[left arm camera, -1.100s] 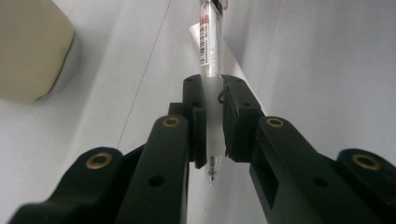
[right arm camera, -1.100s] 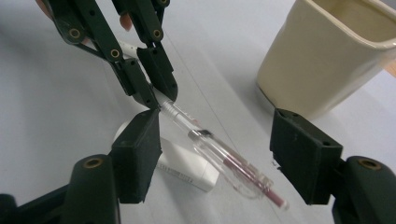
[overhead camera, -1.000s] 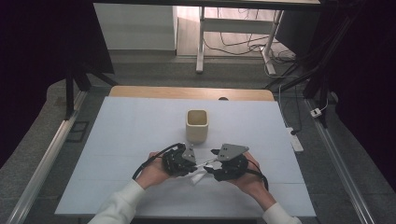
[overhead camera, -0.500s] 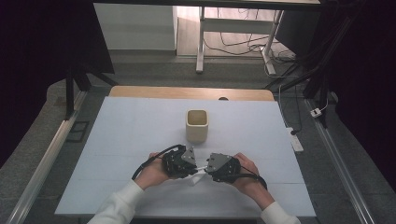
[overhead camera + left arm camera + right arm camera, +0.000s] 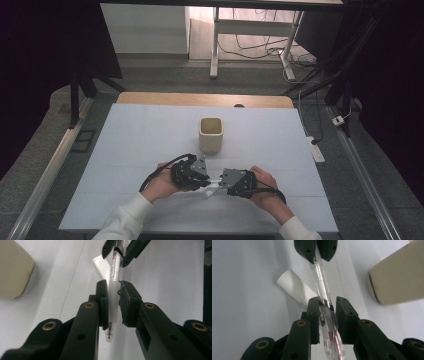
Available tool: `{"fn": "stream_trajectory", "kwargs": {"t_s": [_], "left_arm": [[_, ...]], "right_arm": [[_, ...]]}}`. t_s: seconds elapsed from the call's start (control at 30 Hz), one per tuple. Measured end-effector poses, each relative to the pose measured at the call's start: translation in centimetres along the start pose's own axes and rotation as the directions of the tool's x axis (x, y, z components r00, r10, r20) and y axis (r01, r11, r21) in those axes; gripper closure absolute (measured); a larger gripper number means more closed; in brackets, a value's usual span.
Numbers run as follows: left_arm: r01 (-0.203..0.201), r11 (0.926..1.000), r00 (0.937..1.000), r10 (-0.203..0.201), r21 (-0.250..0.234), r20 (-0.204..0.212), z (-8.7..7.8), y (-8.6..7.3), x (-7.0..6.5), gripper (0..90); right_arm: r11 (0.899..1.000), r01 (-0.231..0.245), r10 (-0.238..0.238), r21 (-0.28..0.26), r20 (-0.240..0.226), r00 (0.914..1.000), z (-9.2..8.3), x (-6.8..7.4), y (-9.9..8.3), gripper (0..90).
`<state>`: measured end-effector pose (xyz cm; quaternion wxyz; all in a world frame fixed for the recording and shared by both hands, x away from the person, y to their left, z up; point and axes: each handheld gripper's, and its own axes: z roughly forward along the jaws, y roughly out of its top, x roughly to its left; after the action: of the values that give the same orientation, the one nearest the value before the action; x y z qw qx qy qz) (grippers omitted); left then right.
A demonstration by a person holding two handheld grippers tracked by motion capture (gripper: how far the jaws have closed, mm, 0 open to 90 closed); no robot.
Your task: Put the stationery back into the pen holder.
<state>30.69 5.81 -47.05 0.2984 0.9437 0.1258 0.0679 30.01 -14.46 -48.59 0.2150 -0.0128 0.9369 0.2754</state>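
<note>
A clear pen point(image 5: 214, 180) with red ink hangs level just above the white table point(image 5: 150, 130), held between both grippers, which face each other. My left gripper point(image 5: 114, 302) is shut on the pen's point(image 5: 115, 272) white grip section; its jaws have just eased open slightly, the pen still between the pads. My right gripper point(image 5: 327, 311) has just been closing and now clamps the clear barrel point(image 5: 329, 327). In the high view the left gripper point(image 5: 206, 178) and right gripper point(image 5: 223, 183) nearly meet. A white tube-shaped cap point(image 5: 295, 290) lies on the table under the pen.
A cream square cup point(image 5: 210, 134) stands upright on the table just beyond the grippers, also seen as the cup point(image 5: 12, 270) and the cup point(image 5: 398, 277) in the gripper views. A wooden strip point(image 5: 200, 99) edges the far side; the table's front edge lies under the person's forearms.
The right gripper has rolled over, edged towards the left gripper and closed its jaws on the pen's barrel. The left hand has stayed where it was, still holding the pen.
</note>
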Motion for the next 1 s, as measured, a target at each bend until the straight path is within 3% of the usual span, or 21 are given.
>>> {"fn": "stream_trajectory", "kwargs": {"t_s": [0.27,0.4,0.53,0.67,0.8,1.0], "left_arm": [[0.049,0.9961,0.9987,-0.050,-0.073,-0.006,-0.7,-0.1,0.4,71.9],[0.059,0.9895,0.9962,-0.066,-0.132,-0.056,-1.3,-0.1,0.4,57.8],[0.096,0.9767,0.9906,-0.113,-0.192,-0.077,-1.9,-0.3,0.6,49.2],[0.145,0.9617,0.9802,-0.172,-0.233,-0.099,-2.2,-0.6,1.0,42.5],[0.184,0.9464,0.9703,-0.218,-0.265,-0.104,-2.4,-1.1,1.3,39.4],[0.206,0.9339,0.9621,-0.248,-0.292,-0.114,-2.7,-1.4,1.5,37.0]], "right_arm": [[1.000,-0.002,0.002,-0.008,-0.020,0.9998,-0.3,0.0,0.1,76.4],[1.000,-0.023,0.022,-0.016,-0.018,0.9996,-0.5,-0.1,0.0,76.5],[0.999,-0.032,0.032,-0.037,-0.002,0.9995,-0.6,-0.3,-0.2,76.5],[0.995,-0.071,0.072,-0.067,0.004,0.9974,-0.9,-0.7,-0.5,76.5],[0.986,-0.131,0.132,-0.105,0.003,0.9912,-1.2,-1.1,-0.8,76.5],[0.971,-0.184,0.189,-0.152,0.021,0.9817,-1.7,-1.7,-1.4,76.5]]}}
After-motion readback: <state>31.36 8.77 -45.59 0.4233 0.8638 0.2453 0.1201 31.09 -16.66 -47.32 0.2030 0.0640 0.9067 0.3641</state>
